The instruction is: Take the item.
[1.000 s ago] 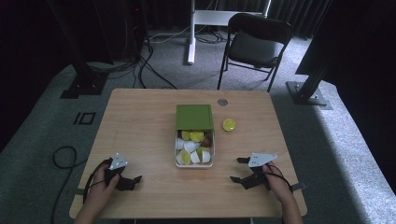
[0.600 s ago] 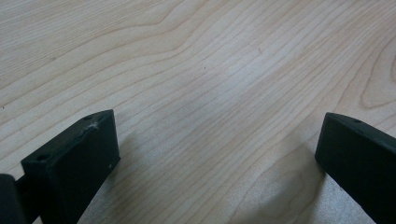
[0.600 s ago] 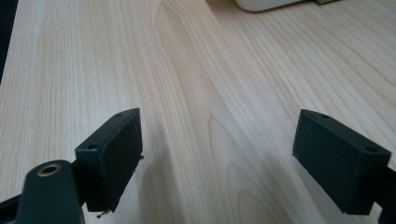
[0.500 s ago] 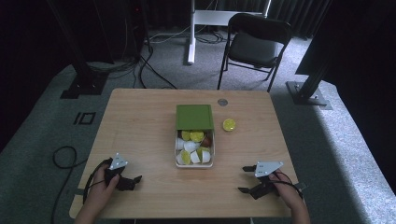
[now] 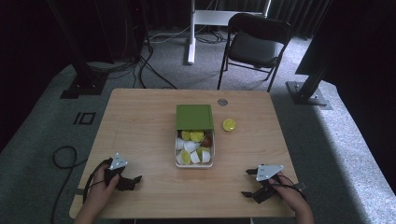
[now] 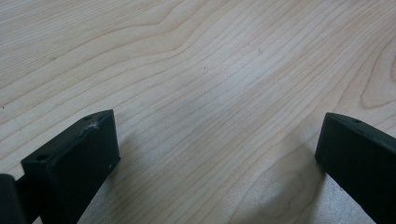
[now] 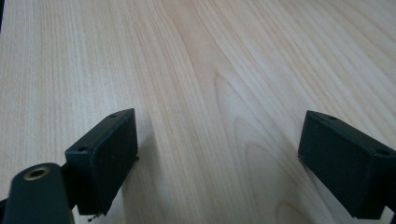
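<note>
Resting apart, both grippers point(image 5: 135, 179) point(image 5: 246, 183) flank the box point(image 5: 194, 162), jaws spread.

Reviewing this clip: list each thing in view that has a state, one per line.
Left gripper: jaws open, holding nothing, over bare table.
Right gripper: jaws open, holding nothing, over bare table.
Box: open, holding white and yellow-topped capsules.
Green lid: off the capsules, at the box's far end.
Loose yellow capsule: on the table, right of the lid.
Chair: unoccupied.
</note>
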`<move>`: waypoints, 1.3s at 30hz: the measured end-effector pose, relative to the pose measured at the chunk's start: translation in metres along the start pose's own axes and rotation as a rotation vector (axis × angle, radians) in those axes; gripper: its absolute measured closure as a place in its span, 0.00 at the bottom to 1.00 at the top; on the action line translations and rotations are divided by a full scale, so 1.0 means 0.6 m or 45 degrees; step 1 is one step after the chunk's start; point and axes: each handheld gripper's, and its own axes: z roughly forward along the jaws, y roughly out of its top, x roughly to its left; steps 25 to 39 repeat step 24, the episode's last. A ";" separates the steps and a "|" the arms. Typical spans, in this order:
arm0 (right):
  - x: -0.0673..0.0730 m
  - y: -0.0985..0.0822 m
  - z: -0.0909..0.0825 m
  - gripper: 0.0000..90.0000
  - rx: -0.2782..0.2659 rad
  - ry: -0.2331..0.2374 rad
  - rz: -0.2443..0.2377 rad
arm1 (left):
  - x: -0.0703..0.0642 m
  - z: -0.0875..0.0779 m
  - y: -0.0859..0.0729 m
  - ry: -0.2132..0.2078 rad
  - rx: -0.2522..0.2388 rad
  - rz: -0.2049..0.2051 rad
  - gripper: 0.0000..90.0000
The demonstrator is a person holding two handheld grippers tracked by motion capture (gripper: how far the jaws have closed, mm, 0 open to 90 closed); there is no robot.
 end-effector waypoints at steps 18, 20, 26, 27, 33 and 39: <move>0.006 0.000 0.000 0.13 -0.001 0.061 -0.034 | 0.000 0.000 0.000 0.000 0.000 0.000 0.01; 0.005 0.000 0.000 0.13 0.001 0.049 -0.023 | 0.000 0.000 0.000 0.000 0.000 0.000 0.01; 0.003 0.000 0.000 0.13 0.000 0.021 0.006 | 0.000 0.000 0.000 0.000 0.000 0.000 0.01; 0.003 0.000 0.000 0.13 0.000 0.021 0.006 | 0.000 0.000 0.000 0.000 0.000 0.000 0.01; 0.003 0.000 0.000 0.13 0.000 0.021 0.006 | 0.000 0.000 0.000 0.000 0.000 0.000 0.01; 0.003 0.000 0.000 0.13 0.000 0.021 0.006 | 0.000 0.000 0.000 0.000 0.000 0.000 0.01</move>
